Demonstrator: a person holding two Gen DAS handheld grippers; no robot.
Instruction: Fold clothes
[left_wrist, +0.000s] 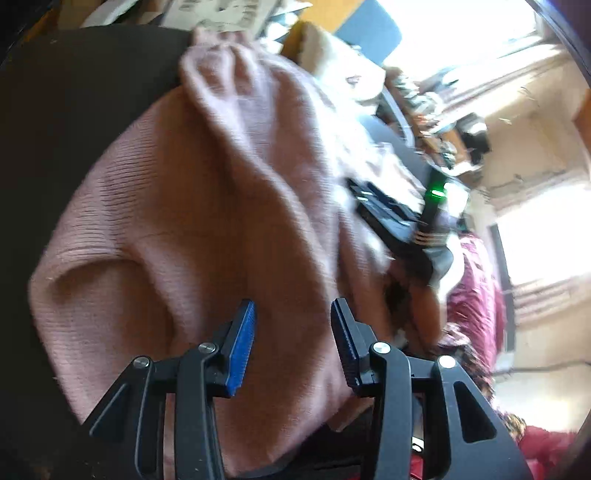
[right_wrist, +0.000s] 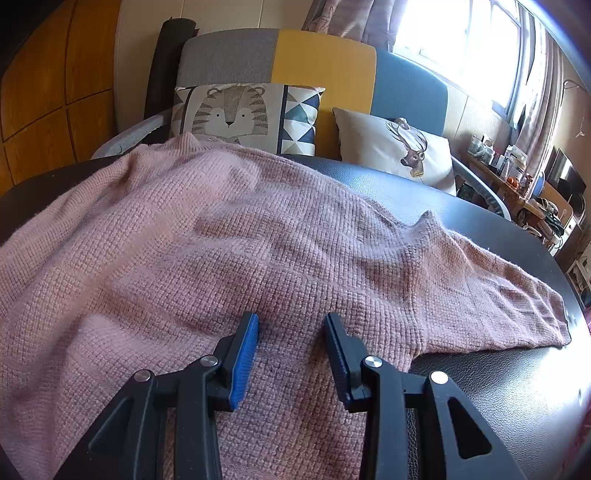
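Pink knit fills both of my views: a sweater (right_wrist: 229, 236) lies spread over the dark leather-like counter (right_wrist: 509, 387), with one sleeve (right_wrist: 517, 295) stretched out to the right, its cuff flat on the bare surface. My right hand-held gripper (right_wrist: 291, 328) sits low over the sweater's near edge, fingers apart with nothing between them; one blue pad (right_wrist: 245, 358) faces inward toward its dark partner. Behind the counter I see a sofa (right_wrist: 317, 59) in grey, yellow and blue panels, carrying a tiger cushion (right_wrist: 236, 114) and a deer cushion (right_wrist: 402, 147), with a bright window (right_wrist: 454, 40) to the right.

On the left wrist camera the picture is tilted and blurred. My left hand-held gripper (left_wrist: 293, 314) is also spread wide, empty, hovering just above the sweater (left_wrist: 207, 229), which here is rumpled into soft folds against the dark counter (left_wrist: 55, 129). Off to the right I make out what is probably the other gripper's black body (left_wrist: 399, 221), with a small green light (left_wrist: 437, 194) on it, close against the fabric's far side. A maroon patterned cloth (left_wrist: 476, 291) shows beyond it, though I cannot tell what it belongs to.
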